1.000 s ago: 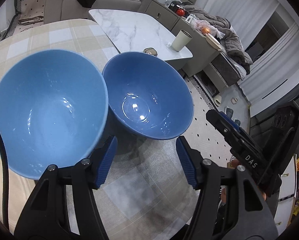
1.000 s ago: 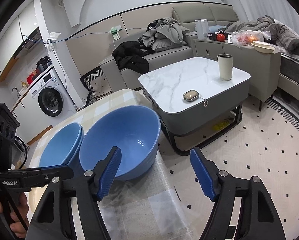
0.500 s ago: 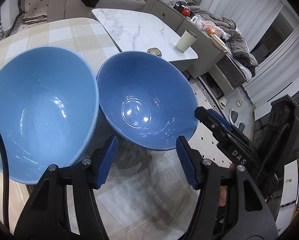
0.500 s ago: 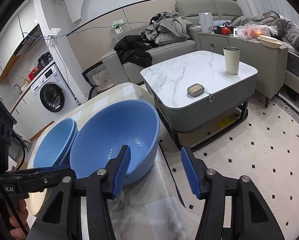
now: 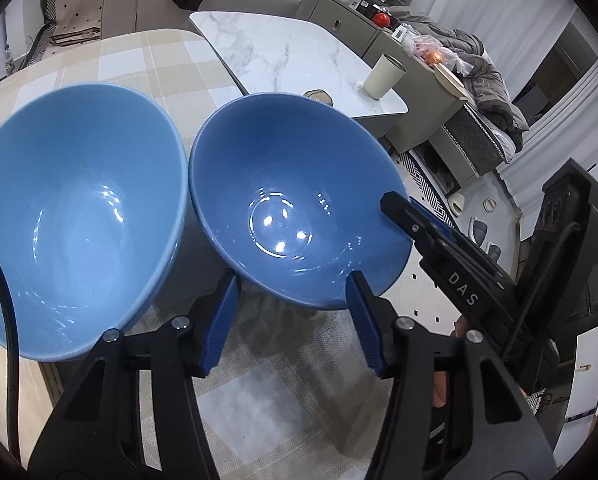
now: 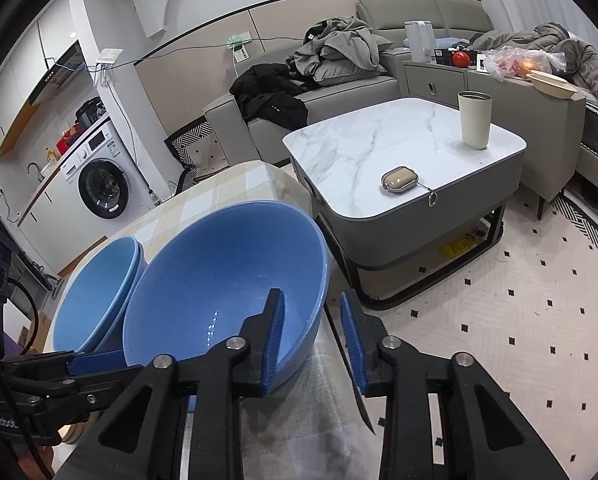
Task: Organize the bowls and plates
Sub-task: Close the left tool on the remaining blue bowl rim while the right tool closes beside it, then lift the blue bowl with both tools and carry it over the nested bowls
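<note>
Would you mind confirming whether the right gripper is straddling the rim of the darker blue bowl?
Yes, the right gripper has one finger inside the darker blue bowl and the other outside its wall.

Black angular left gripper (image 5: 293,318), blue pads, silver screws, cable at nine o'clock; right gripper (image 6: 311,344) alike, "DAS" lettered white.

Two bowls (image 5: 291,208) (image 5: 75,216) sit side by side on the table (image 5: 267,392).
</note>
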